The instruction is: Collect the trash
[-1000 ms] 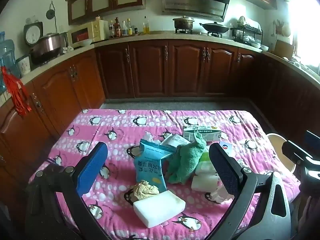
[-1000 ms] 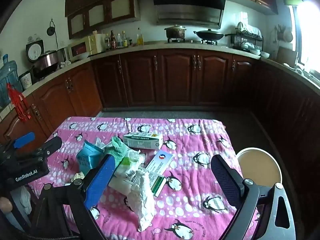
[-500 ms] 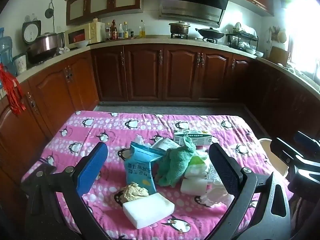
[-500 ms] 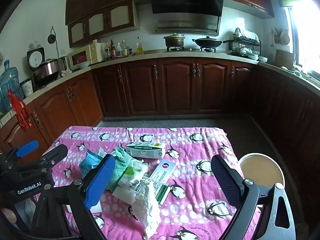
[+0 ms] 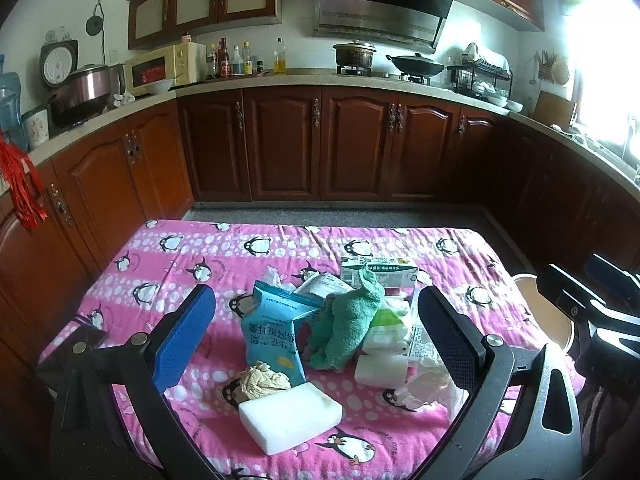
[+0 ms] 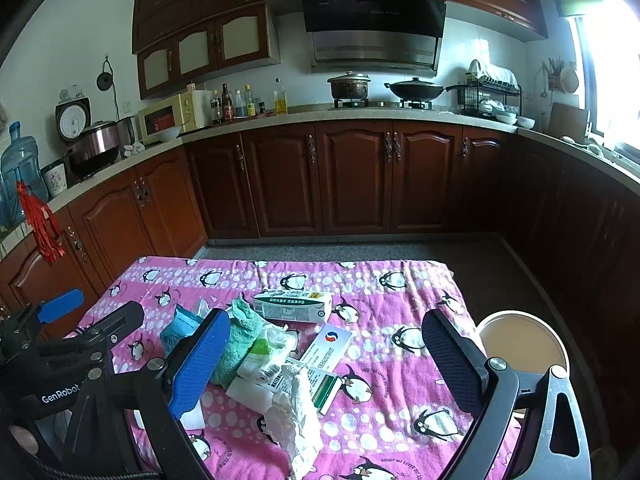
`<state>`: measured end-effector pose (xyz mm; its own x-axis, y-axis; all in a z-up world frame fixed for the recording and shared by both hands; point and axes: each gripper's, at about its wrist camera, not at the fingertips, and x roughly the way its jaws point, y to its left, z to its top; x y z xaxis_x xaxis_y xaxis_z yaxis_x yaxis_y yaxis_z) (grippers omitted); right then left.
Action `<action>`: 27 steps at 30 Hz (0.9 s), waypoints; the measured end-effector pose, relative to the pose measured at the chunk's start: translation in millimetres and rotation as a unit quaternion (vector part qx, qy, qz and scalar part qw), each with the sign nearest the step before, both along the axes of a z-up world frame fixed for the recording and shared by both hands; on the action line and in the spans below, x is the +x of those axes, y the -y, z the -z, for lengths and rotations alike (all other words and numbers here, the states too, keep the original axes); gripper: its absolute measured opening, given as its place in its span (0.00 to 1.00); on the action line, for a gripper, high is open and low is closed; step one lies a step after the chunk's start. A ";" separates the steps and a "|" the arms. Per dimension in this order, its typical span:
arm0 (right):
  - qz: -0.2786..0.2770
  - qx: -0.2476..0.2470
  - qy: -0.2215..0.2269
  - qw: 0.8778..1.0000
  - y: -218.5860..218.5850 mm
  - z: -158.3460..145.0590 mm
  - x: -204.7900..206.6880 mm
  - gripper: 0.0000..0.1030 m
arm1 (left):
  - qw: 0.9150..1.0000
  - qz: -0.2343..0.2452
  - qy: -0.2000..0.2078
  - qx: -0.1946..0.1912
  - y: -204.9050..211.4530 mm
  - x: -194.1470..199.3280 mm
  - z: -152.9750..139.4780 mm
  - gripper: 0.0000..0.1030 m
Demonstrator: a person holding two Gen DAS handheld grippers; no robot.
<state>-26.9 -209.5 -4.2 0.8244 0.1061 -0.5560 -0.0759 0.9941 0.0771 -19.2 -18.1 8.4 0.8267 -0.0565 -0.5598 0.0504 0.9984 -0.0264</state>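
A pile of trash lies on the pink penguin cloth [image 5: 168,268]: a blue snack bag [image 5: 272,332], a green rag [image 5: 344,320], a crumpled brown paper [image 5: 264,380], a white sponge block [image 5: 290,418], a green-white carton [image 5: 378,274] and crumpled white paper [image 6: 298,420]. My left gripper [image 5: 316,340] is open and empty, above the near side of the pile. My right gripper [image 6: 326,364] is open and empty, above the pile's right side, over a medicine box [image 6: 328,344]. A round bin [image 6: 520,346] stands beside the table's right edge.
Dark wooden cabinets [image 5: 352,144] and a countertop run around the room behind the table. Grey floor [image 6: 360,250] lies between table and cabinets. The right gripper's body [image 5: 592,312] shows at the right of the left wrist view.
Both grippers have risen and pulled back a little, so the pile sits lower and farther in view. Both jaws stay open. Nothing on the cloth has moved.
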 end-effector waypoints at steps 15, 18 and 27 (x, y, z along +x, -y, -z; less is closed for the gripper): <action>0.005 -0.001 0.000 1.000 -0.5 -2.1 1.7 0.93 | 1.000 0.004 0.003 -0.002 2.1 -2.1 -1.0 0.98; 0.006 0.000 -0.002 1.000 0.1 -0.6 1.7 0.93 | 1.000 0.004 0.002 -0.002 3.8 -2.4 -0.2 0.98; 0.008 0.000 -0.004 1.000 0.7 0.5 1.7 0.93 | 1.000 0.005 0.001 -0.003 3.0 -2.4 -0.1 0.98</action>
